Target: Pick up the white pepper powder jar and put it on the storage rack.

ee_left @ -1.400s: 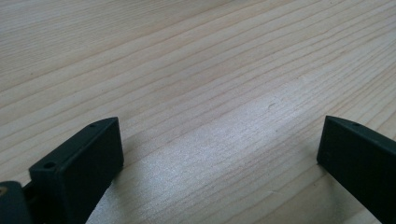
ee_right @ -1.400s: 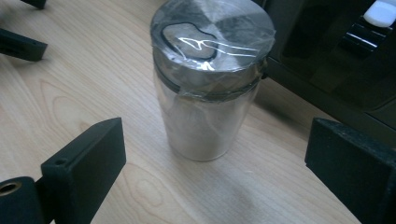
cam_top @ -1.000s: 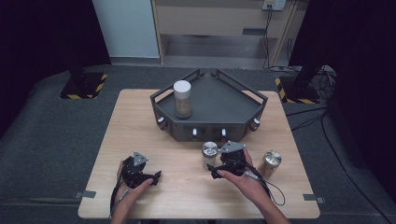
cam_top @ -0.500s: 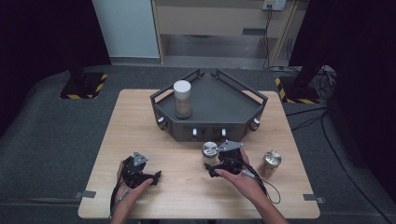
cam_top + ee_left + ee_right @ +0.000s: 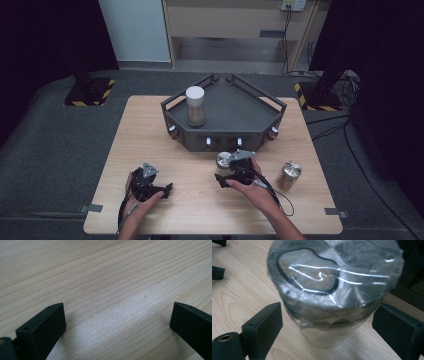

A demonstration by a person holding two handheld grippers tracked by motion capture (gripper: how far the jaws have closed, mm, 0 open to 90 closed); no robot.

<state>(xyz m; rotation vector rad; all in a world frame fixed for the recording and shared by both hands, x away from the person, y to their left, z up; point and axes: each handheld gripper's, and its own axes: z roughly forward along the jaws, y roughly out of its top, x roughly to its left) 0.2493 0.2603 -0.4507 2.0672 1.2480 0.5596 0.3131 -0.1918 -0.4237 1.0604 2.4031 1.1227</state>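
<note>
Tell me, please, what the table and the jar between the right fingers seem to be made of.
The table looks like light wood with a matt finish: fine grain lines run along it. The jar seems to be clear glass or plastic with a dark lid, wrapped in glossy film: bright reflections and creases show on top. Its body is blurred.

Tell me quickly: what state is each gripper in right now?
Left gripper: open, nothing between its jaws, just the wooden table.
Right gripper: open around the foil-wrapped can, jaws just closing, pads not yet pressing it.
</note>
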